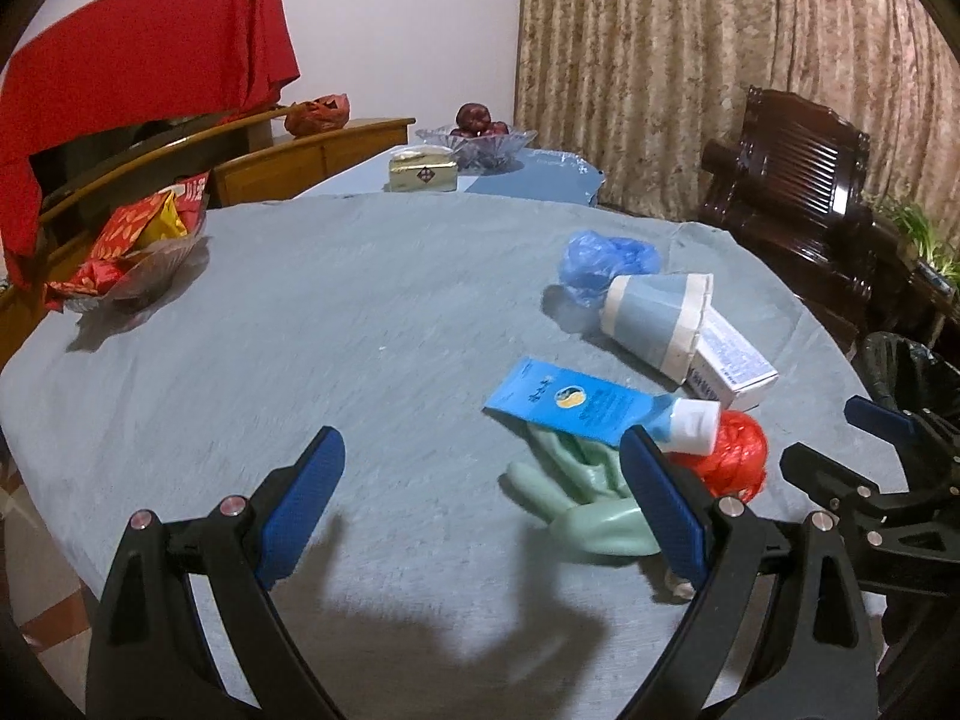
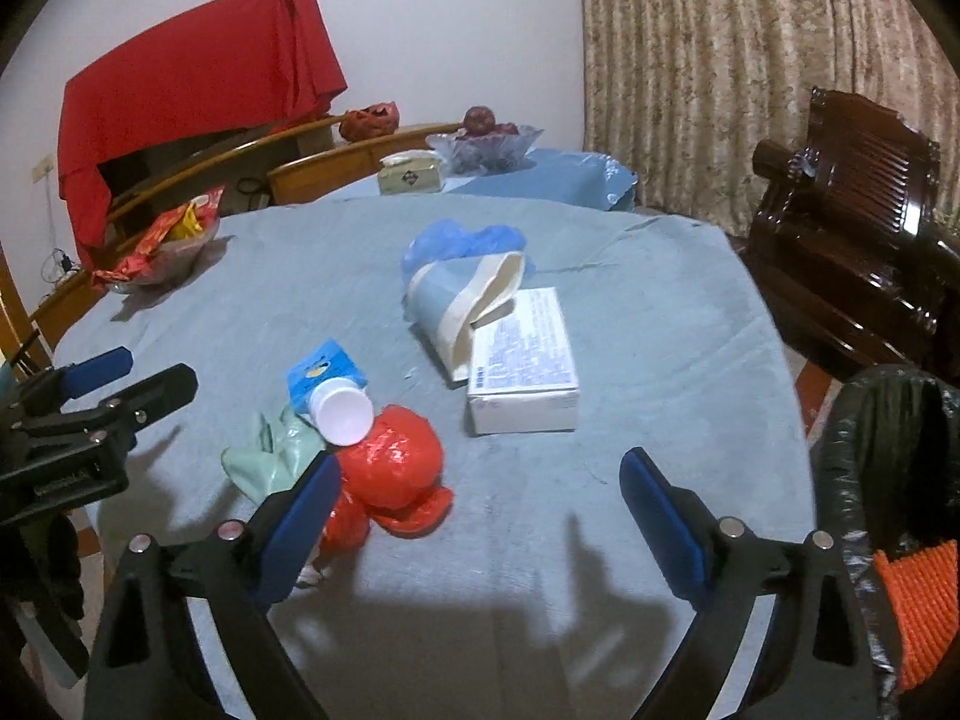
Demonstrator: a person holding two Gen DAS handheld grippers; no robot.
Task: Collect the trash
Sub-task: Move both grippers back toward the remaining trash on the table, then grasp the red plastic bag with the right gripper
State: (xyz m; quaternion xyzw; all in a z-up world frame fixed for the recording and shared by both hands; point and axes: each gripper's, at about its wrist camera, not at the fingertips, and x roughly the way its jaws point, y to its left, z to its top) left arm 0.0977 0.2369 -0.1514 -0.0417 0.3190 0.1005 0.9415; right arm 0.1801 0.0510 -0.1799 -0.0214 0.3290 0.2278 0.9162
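Note:
Trash lies on the grey-blue tablecloth: a crumpled red plastic bag, a green rubber glove, a blue tube with a white cap, a white box, a blue paper cup on its side and a crumpled blue bag. My left gripper is open and empty, its right finger just in front of the glove. My right gripper is open and empty, its left finger beside the red bag. A bin lined with a black bag stands at the table's right edge.
A glass dish of red and yellow snack packets sits at the table's far left. Behind the table are a tissue box, a glass fruit bowl and a dark wooden chair. Orange mesh hangs by the bin.

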